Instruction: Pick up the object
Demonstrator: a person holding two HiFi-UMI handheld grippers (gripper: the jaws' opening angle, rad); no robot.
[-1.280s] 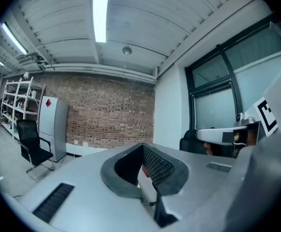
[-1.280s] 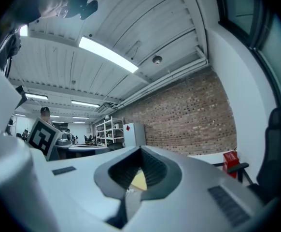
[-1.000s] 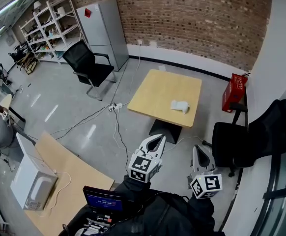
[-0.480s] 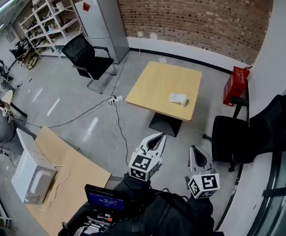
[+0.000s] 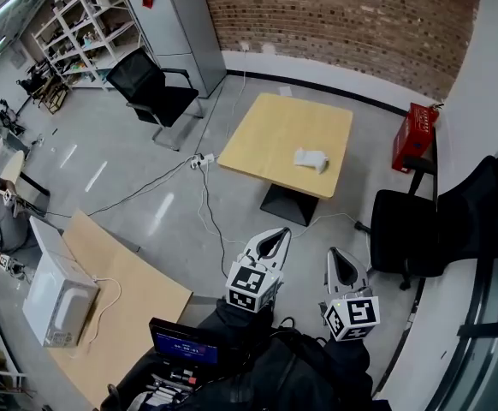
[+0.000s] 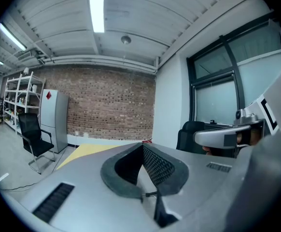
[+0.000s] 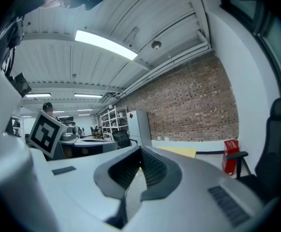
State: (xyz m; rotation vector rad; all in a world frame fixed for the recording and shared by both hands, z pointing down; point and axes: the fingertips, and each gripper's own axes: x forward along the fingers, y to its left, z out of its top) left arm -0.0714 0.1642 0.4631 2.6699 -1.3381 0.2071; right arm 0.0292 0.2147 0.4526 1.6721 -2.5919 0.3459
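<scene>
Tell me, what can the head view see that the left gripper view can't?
Only the head view shows the white object lying on the yellow table, and the microwave on a nearer board. Only the left gripper view shows the ceiling light and the big window. Both show the yellow table, the brick wall, and the black chair beside the tall grey cabinet.

The head view is looking steeply down from high up, far from the yellow bench (image 5: 275,135). Both gripper views are looking level along their fingers (image 6: 157,166) toward it, sharing the brick wall (image 5: 334,15) and grey refrigerator (image 5: 176,24).
</scene>
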